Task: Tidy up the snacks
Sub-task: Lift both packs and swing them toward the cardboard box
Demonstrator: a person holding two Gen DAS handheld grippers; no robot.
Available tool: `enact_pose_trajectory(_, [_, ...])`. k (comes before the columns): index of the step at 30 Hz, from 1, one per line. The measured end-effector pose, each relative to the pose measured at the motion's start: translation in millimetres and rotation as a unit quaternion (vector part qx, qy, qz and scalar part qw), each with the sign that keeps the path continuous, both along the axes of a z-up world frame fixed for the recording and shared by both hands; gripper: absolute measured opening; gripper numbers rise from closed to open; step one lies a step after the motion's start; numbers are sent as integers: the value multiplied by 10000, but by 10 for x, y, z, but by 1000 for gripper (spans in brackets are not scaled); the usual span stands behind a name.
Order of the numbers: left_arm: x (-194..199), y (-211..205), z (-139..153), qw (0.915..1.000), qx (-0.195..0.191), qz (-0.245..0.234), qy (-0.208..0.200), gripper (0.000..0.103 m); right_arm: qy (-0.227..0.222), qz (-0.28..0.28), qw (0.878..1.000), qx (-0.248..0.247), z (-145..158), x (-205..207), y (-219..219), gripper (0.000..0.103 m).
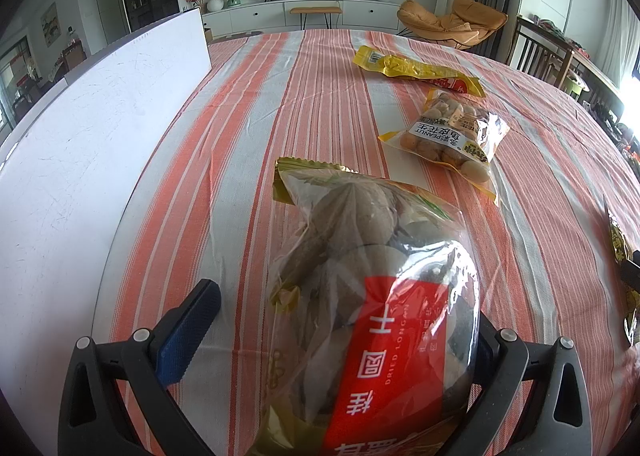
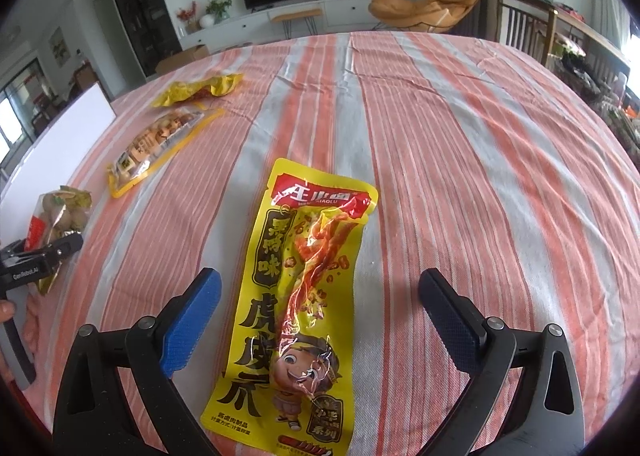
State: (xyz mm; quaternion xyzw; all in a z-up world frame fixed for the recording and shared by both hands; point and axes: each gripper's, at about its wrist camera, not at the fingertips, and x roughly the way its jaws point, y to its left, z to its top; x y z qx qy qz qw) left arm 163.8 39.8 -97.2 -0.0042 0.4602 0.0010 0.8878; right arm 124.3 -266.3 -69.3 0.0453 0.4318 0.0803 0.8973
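straddling yellow pouch (image 2: 298, 296), right gripper (image 2: 320, 308) (wide open, no contact)

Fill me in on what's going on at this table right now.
A person with a gripper in each hand is sorting snack packets on a striped tablecloth. The left gripper has a dried longan bag between its fingers, resting on the cloth. The right gripper stands open around a yellow chicken-feet packet lying flat, not pinching it. A peanut bag and another yellow packet lie further off.
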Motion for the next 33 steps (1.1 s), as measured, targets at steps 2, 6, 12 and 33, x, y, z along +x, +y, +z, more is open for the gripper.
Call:
enact_pose_trajectory(2, [5, -1, -3, 10000, 0, 0, 0, 103, 7, 3, 10000, -39, -4, 4, 6, 101])
enact_pose_trajectory(6, [2, 0, -1, 10000, 0, 0, 1, 103, 20, 11, 9999, -114, -6, 9, 22, 101])
enact_pose_trajectory(12, [3, 0, -1, 10000, 0, 0, 1, 103, 36, 18, 9998, -201, -7, 10, 51, 101])
enact_pose_trajectory(33, [-637, 145, 344, 9931, -1096, -404, -38, 58, 270, -259, 9847, 1702, 173, -352, -277, 46])
